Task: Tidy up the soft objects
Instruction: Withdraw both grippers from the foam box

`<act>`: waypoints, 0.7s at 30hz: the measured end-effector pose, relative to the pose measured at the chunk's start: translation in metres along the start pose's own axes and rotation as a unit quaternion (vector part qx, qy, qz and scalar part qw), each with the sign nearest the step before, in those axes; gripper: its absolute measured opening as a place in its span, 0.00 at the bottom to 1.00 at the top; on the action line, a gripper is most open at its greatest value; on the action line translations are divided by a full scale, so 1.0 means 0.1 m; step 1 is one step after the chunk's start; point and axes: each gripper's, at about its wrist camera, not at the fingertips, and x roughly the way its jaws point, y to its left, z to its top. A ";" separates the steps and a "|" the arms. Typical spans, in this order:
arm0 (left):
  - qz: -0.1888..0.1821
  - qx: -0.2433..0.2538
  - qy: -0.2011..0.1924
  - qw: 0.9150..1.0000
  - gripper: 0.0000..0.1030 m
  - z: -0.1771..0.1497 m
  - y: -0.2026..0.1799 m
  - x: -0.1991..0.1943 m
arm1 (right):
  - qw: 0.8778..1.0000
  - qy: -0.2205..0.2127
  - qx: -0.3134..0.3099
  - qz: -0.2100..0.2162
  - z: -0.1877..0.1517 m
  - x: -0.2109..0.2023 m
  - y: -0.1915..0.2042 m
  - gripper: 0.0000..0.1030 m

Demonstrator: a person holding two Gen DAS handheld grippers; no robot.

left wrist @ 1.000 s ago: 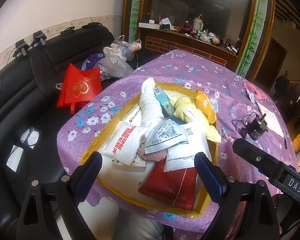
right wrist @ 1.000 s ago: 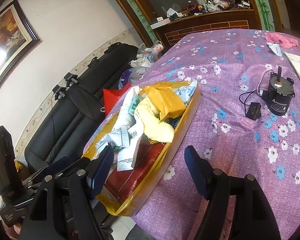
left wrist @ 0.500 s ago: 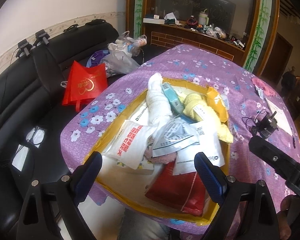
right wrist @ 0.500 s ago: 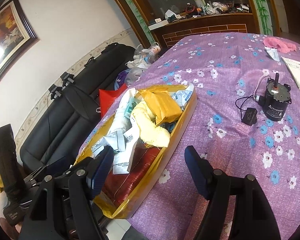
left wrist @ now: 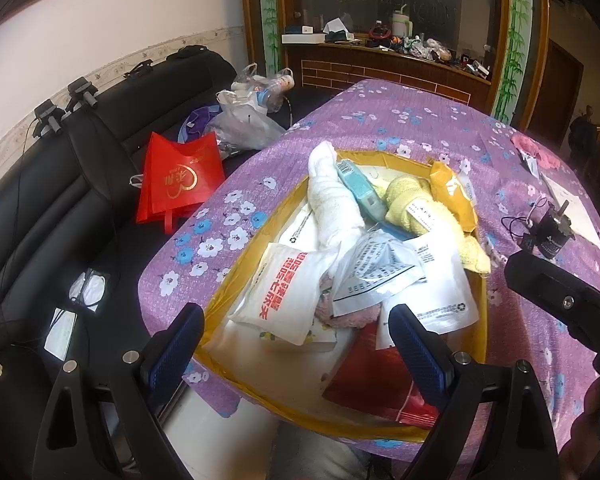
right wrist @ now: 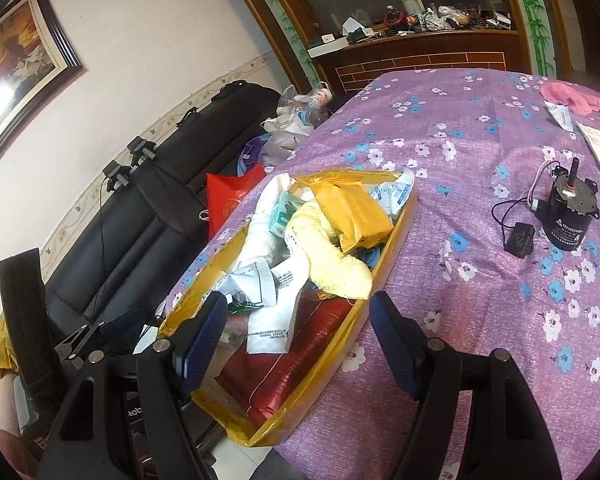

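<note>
Soft objects: heaped in yellow tray [left wrist: 482,312] at surface [left wrist: 380,116] near edge.
Left view: left tool [left wrist: 296,340] wide, empty, over white towel [left wrist: 332,204] and yellow towel [left wrist: 420,208].
Right view: right tool [right wrist: 300,338] wide, empty, at tray's near end; motor [right wrist: 568,220] well apart.

Red Chinese print on white pouch [left wrist: 288,292], illegible; "Robo…" on black device [right wrist: 134,412].
</note>
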 end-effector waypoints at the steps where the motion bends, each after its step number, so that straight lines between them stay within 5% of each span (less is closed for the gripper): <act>1: 0.002 -0.002 0.001 1.000 0.93 0.00 0.01 0.01 | 1.000 0.001 0.000 -0.002 0.00 0.00 0.00 0.71; 17: 0.016 0.001 0.001 1.000 0.93 0.00 0.07 0.10 | 1.000 0.001 -0.008 -0.017 -0.01 0.07 0.09 0.71; 21: 0.014 -0.008 0.003 1.000 0.93 0.01 0.14 0.14 | 0.998 0.004 -0.020 -0.052 0.02 0.09 0.17 0.71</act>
